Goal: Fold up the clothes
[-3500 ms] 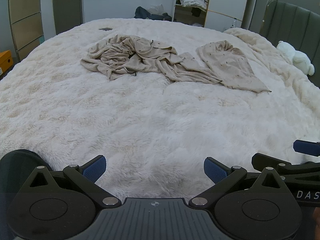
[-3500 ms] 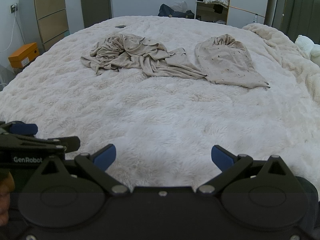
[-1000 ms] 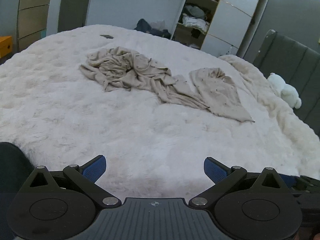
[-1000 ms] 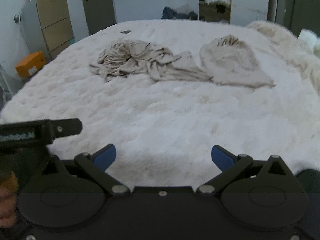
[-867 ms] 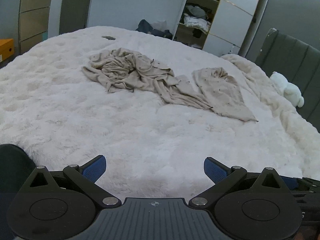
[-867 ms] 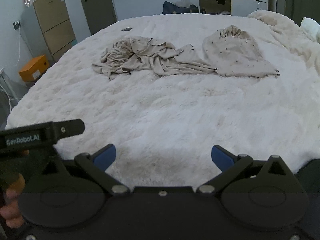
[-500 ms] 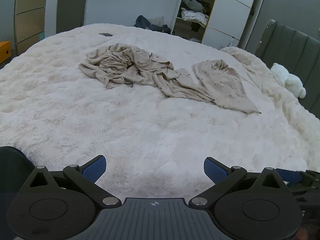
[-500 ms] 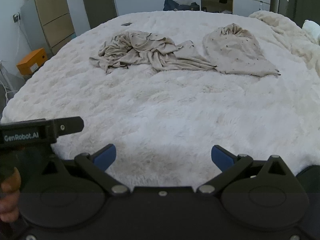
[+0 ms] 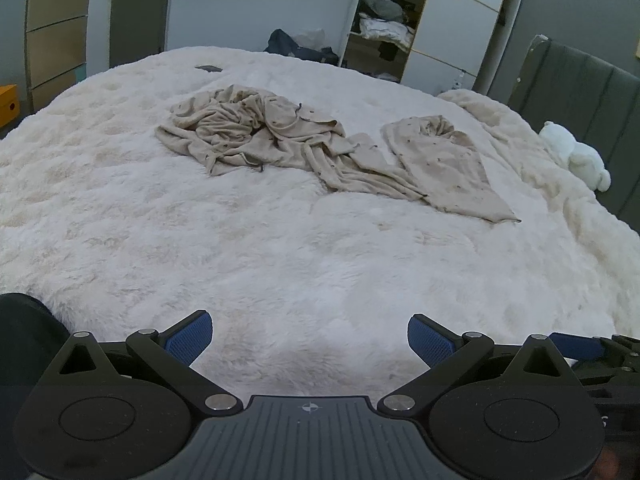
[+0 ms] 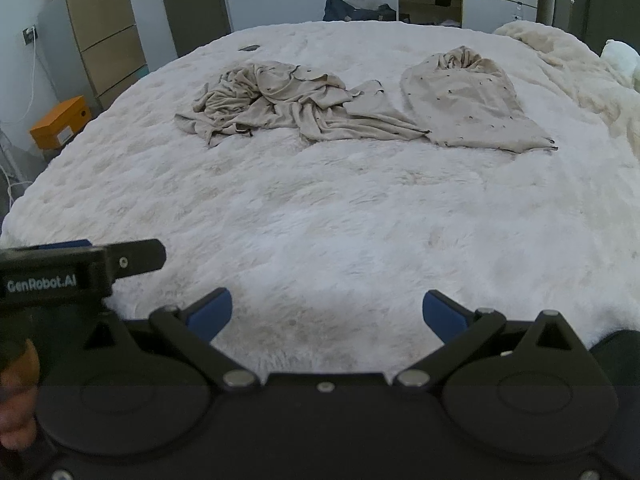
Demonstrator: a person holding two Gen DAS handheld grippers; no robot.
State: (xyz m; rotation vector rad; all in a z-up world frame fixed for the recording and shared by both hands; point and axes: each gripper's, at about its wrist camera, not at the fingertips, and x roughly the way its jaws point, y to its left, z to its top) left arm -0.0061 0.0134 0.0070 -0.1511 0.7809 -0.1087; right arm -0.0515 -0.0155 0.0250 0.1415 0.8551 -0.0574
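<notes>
Two crumpled garments (image 9: 260, 136) (image 9: 448, 160), untouched

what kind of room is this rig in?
Most likely a home bedroom: a big bed under a fluffy white cover, an open wardrobe with piled clothes, a padded headboard with a plush toy.

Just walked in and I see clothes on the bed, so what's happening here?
A person holds a two-finger gripper in each hand at the near edge of the white fluffy bed. The left gripper and the right gripper are both open and empty. Two beige garments lie farther up the bed: a crumpled garment and a flatter garment beside it. Neither is folded or being touched.
</notes>
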